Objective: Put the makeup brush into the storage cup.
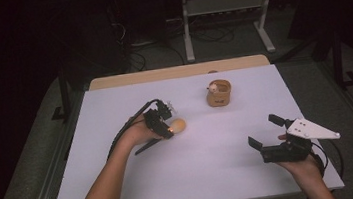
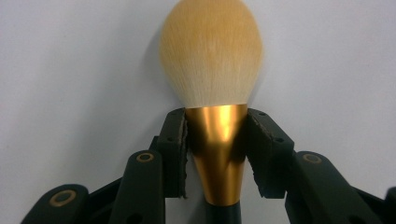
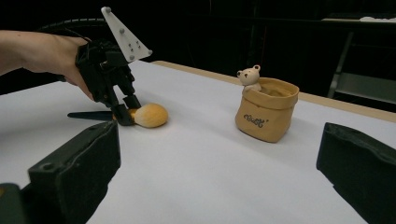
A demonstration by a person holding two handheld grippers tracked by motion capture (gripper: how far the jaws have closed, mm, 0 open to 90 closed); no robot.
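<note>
Lying flat on the white bench (image 1: 232,163), the makeup brush (image 2: 212,56) is the thing in hand: its fluffy peach head points away from the person, its gold ferrule (image 2: 219,149) tapers back to a dark handle (image 3: 88,115) that sticks out behind. The left tongs (image 1: 169,129) are clamped on that ferrule, one black pad pressed against each side just below the bristles. That seems a sensible place to grip, since the metal collar is firm where the bristles would only squash, and it keeps the soft head clear of the pads. The left hand (image 1: 140,133) comes down on the brush from above with the handle trailing toward the person, so a lift should bring the brush up level, though the tapering, smooth ferrule could slip through the pads if the grip is light. Beyond the brush and off to its right, well apart from it, stands a small tan pouch (image 1: 219,94) with its mouth open upward and a little bear figure (image 3: 250,77) peeking over its rim; it looks the likely place for the brush to go. Farther to the brush's right and nearer the person, the right tongs (image 1: 266,130) are held just above the bench with their jaws wide apart and nothing between them, apparently waiting.
</note>
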